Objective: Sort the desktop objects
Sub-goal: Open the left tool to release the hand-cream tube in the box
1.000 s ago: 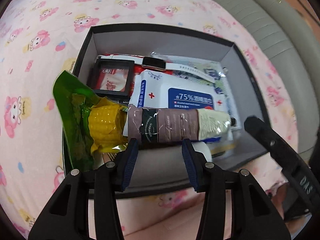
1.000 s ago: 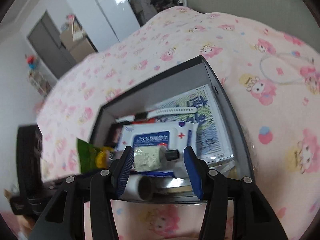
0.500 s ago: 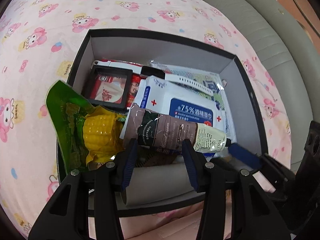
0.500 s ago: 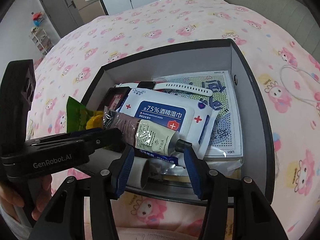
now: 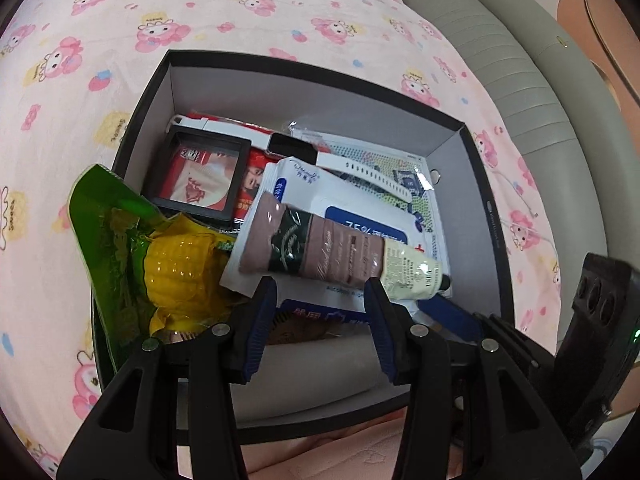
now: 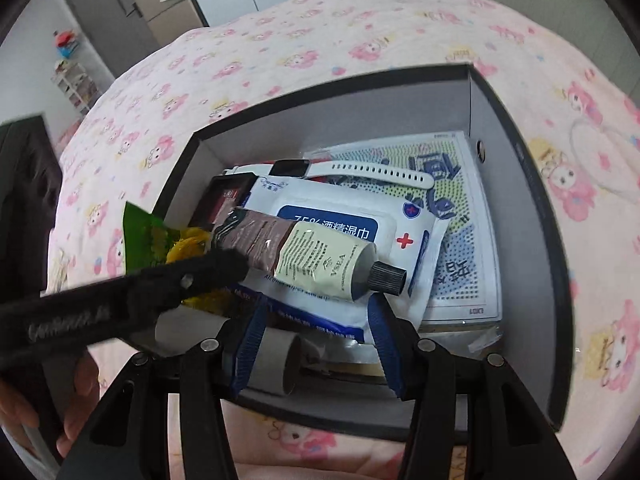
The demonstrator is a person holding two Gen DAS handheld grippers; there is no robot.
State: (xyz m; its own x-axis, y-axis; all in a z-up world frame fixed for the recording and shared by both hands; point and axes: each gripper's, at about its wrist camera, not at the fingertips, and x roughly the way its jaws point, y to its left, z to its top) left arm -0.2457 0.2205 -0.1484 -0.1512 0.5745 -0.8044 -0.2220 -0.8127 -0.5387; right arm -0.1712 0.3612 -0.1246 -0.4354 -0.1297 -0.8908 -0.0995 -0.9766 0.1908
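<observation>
A black box (image 5: 486,216) with pale grey inner walls sits open on the pink cartoon-print bedspread, crowded with things. On top lies a brown and cream tube (image 5: 340,254), (image 6: 308,254), on its side, black cap to the right, resting across a white and blue pack of alcohol wipes (image 5: 352,224). At the left a green packet of yellow corn (image 5: 160,264) juts over the box's edge. Farther in lies a black square frame (image 5: 200,178), and behind it a white-strapped watch (image 6: 348,168) stretches over a dotted card (image 6: 460,240) on the right.
</observation>
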